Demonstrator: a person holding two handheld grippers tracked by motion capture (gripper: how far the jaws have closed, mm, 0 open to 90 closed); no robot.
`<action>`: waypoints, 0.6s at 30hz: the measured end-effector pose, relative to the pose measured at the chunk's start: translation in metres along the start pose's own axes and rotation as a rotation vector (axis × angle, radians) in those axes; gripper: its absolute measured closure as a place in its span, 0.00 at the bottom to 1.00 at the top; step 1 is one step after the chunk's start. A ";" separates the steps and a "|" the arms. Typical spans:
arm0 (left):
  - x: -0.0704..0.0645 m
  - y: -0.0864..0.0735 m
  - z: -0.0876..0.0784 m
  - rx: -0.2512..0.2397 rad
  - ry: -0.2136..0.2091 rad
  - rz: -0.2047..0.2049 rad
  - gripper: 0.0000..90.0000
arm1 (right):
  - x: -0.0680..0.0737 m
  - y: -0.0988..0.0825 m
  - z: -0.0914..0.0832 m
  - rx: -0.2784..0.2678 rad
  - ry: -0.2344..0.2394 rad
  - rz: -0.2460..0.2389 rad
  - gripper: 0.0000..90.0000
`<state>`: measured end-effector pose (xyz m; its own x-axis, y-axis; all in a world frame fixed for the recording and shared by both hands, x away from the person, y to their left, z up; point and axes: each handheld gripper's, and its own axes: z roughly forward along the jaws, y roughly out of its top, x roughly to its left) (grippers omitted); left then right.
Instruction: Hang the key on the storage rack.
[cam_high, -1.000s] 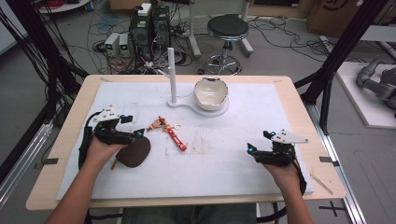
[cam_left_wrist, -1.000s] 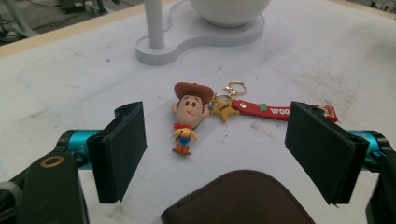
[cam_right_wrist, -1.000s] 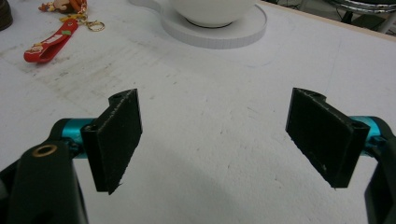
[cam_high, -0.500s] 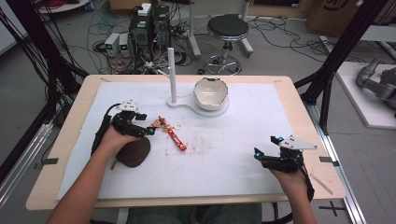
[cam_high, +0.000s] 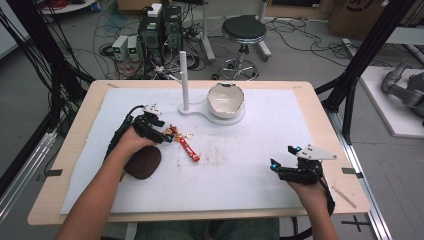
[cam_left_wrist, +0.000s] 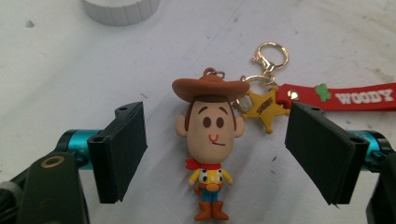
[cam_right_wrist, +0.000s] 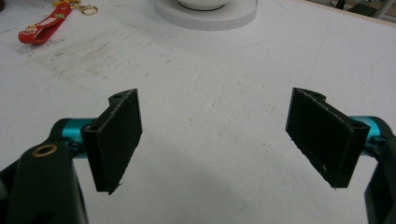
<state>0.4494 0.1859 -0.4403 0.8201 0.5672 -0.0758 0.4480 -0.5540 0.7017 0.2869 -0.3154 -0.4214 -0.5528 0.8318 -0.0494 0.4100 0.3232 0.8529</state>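
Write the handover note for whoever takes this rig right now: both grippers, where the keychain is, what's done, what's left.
Left gripper: open, jaws either side of the cowboy figure, not closed on it.
Right gripper: open, holds nothing, over bare white mat at the near right.
Keychain: the figure lies flat on the mat, with its star charm, gold clasp and red strap attached. The white stand with its bowl is farther back; a brown pouch lies beside the left wrist.
Done: left gripper lined up on the figure.
Left: close and lift; likely the stand is the target, but that's a guess.
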 end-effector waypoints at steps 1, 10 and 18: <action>0.001 0.000 0.002 0.007 0.003 0.002 0.23 | 0.000 0.000 0.000 0.001 0.001 0.002 0.21; 0.005 -0.002 0.006 0.018 0.041 0.029 0.46 | -0.002 -0.002 0.000 0.004 -0.004 0.009 0.21; 0.000 -0.002 0.006 0.019 0.072 0.061 0.61 | -0.001 -0.002 0.000 0.004 -0.006 0.006 0.21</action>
<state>0.4507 0.1830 -0.4463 0.8186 0.5741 0.0185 0.4050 -0.5996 0.6902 0.2873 -0.3168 -0.4228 -0.5465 0.8361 -0.0475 0.4162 0.3204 0.8509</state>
